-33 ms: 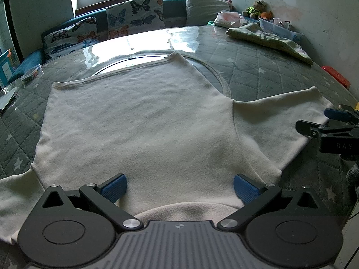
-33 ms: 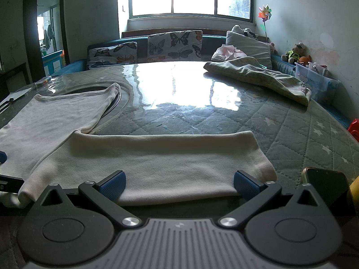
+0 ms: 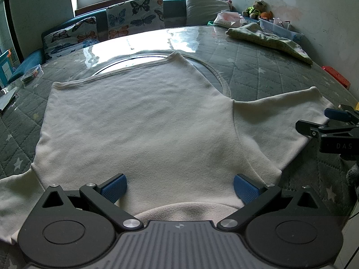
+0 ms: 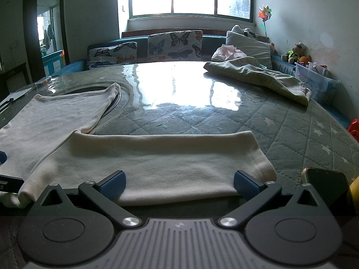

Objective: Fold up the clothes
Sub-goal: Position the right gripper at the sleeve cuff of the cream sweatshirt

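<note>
A cream long-sleeved top (image 3: 139,123) lies flat on the grey quilted table (image 3: 269,80), hem at the far side and collar nearest me. My left gripper (image 3: 179,188) is open, its blue pads (image 3: 114,188) spread just above the collar edge, with nothing between them. The top's right sleeve (image 4: 157,157) stretches out sideways. My right gripper (image 4: 179,186) is open over that sleeve's near edge, close to the cuff. In the left wrist view the right gripper (image 3: 318,123) shows at the sleeve's end. The left sleeve (image 3: 13,197) runs off the left side.
A crumpled green cloth (image 4: 258,76) lies at the far right of the table. A phone (image 4: 325,183) rests near the right gripper. A round inset (image 3: 215,76) sits under the hem. Butterfly cushions (image 4: 175,44), a clear storage box (image 4: 318,80) and a small box (image 3: 32,72) stand around.
</note>
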A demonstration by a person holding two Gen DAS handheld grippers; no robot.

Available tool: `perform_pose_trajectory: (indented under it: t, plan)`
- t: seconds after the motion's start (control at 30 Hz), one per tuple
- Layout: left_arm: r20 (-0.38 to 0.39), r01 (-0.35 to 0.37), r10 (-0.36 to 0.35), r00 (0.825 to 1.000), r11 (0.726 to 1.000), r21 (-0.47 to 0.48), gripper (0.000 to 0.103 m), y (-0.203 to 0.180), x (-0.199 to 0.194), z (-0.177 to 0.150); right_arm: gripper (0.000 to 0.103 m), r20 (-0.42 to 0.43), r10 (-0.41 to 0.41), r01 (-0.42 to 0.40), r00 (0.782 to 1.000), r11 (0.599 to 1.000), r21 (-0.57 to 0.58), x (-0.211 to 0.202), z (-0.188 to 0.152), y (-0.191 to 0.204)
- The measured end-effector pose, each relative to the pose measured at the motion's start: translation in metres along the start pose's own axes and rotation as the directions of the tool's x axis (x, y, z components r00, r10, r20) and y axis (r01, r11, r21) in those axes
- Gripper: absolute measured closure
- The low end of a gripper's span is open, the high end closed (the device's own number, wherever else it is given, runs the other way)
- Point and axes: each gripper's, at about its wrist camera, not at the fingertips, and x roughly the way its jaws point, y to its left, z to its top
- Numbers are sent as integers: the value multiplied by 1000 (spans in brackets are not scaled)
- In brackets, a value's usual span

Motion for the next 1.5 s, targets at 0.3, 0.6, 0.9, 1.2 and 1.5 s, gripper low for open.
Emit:
perform_pose_trajectory:
  t: [0.3, 0.6, 0.9, 1.2, 1.5]
  plan:
    - [-6, -1, 1, 1000, 1000, 4, 0, 0, 0, 1, 0, -3, 0, 0, 1000, 1000, -3, 0, 0, 1]
    - [-4, 0, 0, 1000, 1000, 11, 0, -1, 2, 2, 0, -12, -19, 19, 1000, 1000, -12, -4, 4, 3]
    - [0, -1, 1, 1000, 1000, 15, 0, -2, -1, 4, 0, -14, -52, 53, 999, 999, 9, -15, 11, -7]
    - [35, 15, -16, 999, 999, 35, 0, -6, -14, 11, 1, -45, -70, 72, 997, 996, 52, -17, 14, -23]
    - [38, 33, -35, 999, 998, 58, 0, -13, -16, 13, 9, -82, -77, 86, 994, 991, 103, -14, 18, -40]
